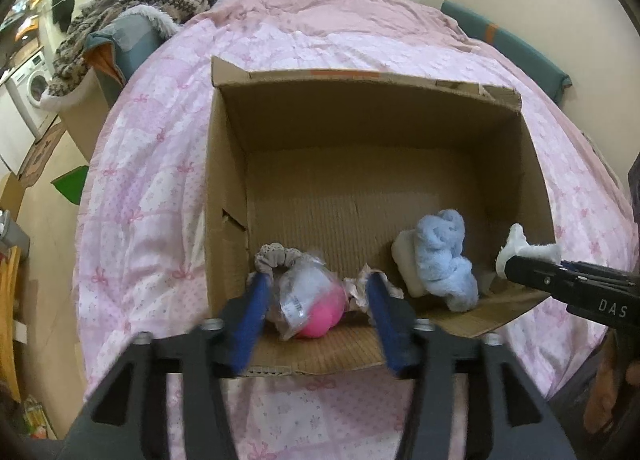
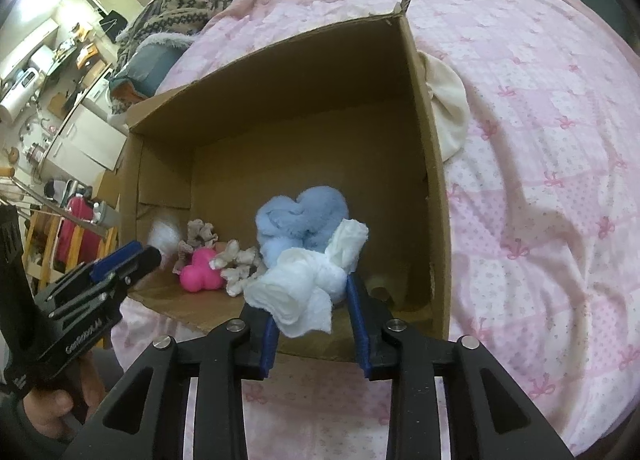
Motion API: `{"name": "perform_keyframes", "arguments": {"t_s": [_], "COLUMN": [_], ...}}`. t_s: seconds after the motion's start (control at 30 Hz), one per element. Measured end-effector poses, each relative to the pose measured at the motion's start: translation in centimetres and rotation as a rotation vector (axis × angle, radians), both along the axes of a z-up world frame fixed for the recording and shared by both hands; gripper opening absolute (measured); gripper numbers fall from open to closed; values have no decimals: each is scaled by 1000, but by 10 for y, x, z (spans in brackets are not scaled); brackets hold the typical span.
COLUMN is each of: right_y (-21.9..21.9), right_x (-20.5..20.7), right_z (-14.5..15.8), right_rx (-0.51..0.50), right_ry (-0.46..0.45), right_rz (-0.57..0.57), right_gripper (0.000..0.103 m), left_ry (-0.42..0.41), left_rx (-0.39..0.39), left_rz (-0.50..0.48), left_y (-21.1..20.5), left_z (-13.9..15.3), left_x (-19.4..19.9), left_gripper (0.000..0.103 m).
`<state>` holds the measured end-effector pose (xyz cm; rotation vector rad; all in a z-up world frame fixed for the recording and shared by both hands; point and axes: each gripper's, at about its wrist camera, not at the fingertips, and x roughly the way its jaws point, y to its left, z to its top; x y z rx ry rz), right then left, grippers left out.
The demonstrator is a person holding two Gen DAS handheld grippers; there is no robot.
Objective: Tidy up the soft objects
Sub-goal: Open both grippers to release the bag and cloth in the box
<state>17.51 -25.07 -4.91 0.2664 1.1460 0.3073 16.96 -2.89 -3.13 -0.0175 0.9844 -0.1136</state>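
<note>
An open cardboard box [image 1: 360, 120] [image 2: 280, 108] lies on the pink bedspread. Inside it are a light blue fluffy cloth [image 1: 444, 256] [image 2: 300, 220], a pink rubber toy [image 1: 320, 312] [image 2: 200, 270] partly in clear plastic, and a beige scrunchie [image 1: 272, 256] [image 2: 236, 262]. My left gripper [image 1: 316, 292] is open at the box's near edge, its fingers either side of the pink toy. My right gripper [image 2: 314, 300] is shut on a white cloth [image 2: 308, 288] [image 1: 520, 250] over the box's front right corner.
A cream cloth [image 2: 446, 108] lies on the bedspread [image 1: 160, 164] just outside the box's right wall. A patterned knit blanket [image 1: 152, 0] is heaped at the bed's far left. A washing machine [image 1: 32, 88] and shelves stand at the left.
</note>
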Motion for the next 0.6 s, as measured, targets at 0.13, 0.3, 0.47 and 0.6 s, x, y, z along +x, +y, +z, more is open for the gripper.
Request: {"name": "perform_keyframes", "arguments": {"t_s": [0.13,0.3,0.47,0.6], "right_y": [-6,-10,-15,-14], "right_x": [-5,-18,-35,-50], "right_z": [9,28,49,62], "right_rx": [30,7,5,-14], "right_ry": [-35,-128,-215,-280], "right_rz": [-37,-58,-84,-95], "right_gripper": [64,67,79,99], "left_ry": [-28,-55,-109,-133], "left_rx": [9,-9,-14,-27], "left_rz": [15,58,91,96], "left_y": [4,17,29,37], "left_z": [8,21,40,50], "left_x": [-3,-14,-30,-49], "left_gripper": [60,60,61,69]}}
